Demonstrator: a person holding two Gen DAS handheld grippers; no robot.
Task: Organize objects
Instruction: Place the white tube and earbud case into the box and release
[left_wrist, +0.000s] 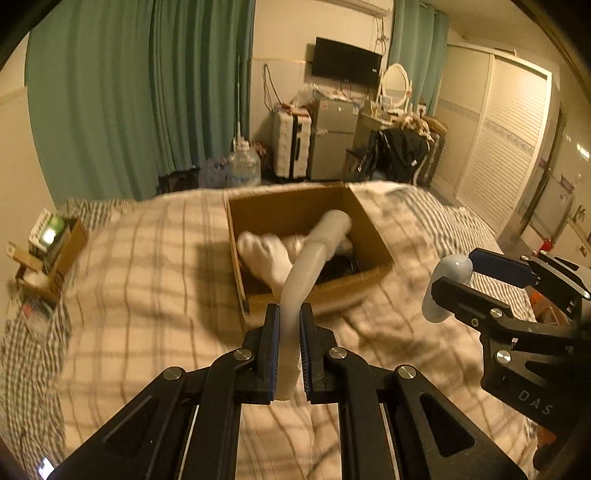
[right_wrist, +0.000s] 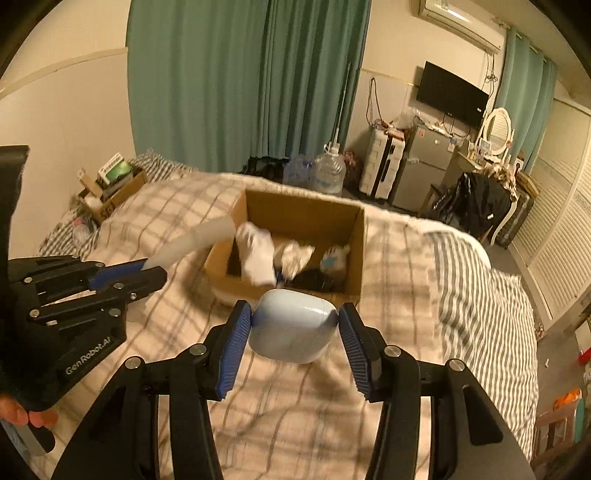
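Note:
An open cardboard box (left_wrist: 364, 212) sits on the checked bedspread, also in the right wrist view (right_wrist: 356, 236). It holds white socks (left_wrist: 267, 256) and dark items. My left gripper (left_wrist: 289, 323) is shut on a long white curved tube (left_wrist: 314, 251) that reaches over the box; it also shows in the right wrist view (right_wrist: 195, 242). My right gripper (right_wrist: 293, 325) is shut on a pale blue rounded case (right_wrist: 291, 325), held above the bed just in front of the box. The case also shows in the left wrist view (left_wrist: 447, 280).
A smaller cardboard box (left_wrist: 55, 251) of clutter sits at the bed's left edge. Green curtains (left_wrist: 140, 92), water jugs (left_wrist: 242, 166), a suitcase (left_wrist: 291, 144), a small fridge (left_wrist: 332, 144) and a wardrobe (left_wrist: 506, 140) stand beyond the bed.

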